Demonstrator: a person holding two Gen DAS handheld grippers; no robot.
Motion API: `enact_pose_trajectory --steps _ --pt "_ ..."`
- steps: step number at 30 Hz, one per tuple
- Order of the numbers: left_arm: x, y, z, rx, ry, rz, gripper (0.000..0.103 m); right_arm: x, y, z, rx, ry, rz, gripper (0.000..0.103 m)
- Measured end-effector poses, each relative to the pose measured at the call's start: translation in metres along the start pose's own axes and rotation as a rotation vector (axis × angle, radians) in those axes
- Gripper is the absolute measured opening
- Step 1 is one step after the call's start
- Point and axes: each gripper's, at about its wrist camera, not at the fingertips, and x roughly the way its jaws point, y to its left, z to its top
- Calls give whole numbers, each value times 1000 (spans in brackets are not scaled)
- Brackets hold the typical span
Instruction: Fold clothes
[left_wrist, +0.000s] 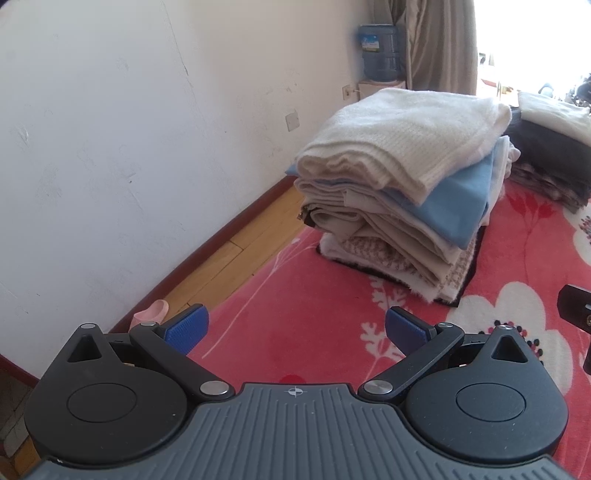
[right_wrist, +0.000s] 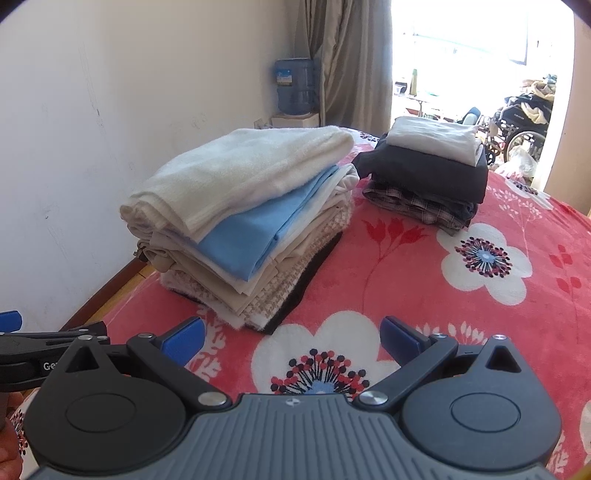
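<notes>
**Both grippers empty, folded stacks ahead on the bed**

The left gripper (left_wrist: 295, 328) and the right gripper (right_wrist: 291, 336) both hover low over the red fleece bedspread with white flower print (left_wrist: 317, 332), jaws spread wide and released, nothing between the blue ribbed pads (left_wrist: 186, 326). No unfolded garment shows in either view.

The task's things lie ahead of the jaws. The near stack of folded clothes (left_wrist: 399, 192) sits in the centre right of the left wrist view and centre left of the right wrist view. It is topped by a cream, fuzzy knit sweater (right_wrist: 240, 170), with a smooth sky-blue garment (right_wrist: 251, 240) beneath, then beige and woven houndstooth layers, and a black piece at the bottom. Its long axis runs away from the grippers toward the window. Judging by its size in each view, the stack looks about equally near to both grippers, lying ahead-right of the left one and ahead-left of the right one.

A second stack (right_wrist: 428, 173), upper right of the right wrist view, holds a white folded top over dark and plaid fabrics; it lies well apart, closer to the right gripper's side.

The soft layers would likely slump if pulled from one edge. Folding here looks largely done; the next garment, if any, is out of view.
</notes>
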Motion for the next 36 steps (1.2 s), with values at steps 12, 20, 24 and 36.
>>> enact_pose_trajectory --steps 12,20,24,36 --pt "0 0 0 18 -17 27 103 5 8 -5 -26 15 6 103" --pt "1 1 0 30 -18 24 103 6 12 -4 -32 13 6 103" --pt "1 1 0 32 -21 28 103 6 13 -3 -32 13 5 103" --pt "1 3 0 34 -22 31 103 6 14 -4 -37 16 3 103"
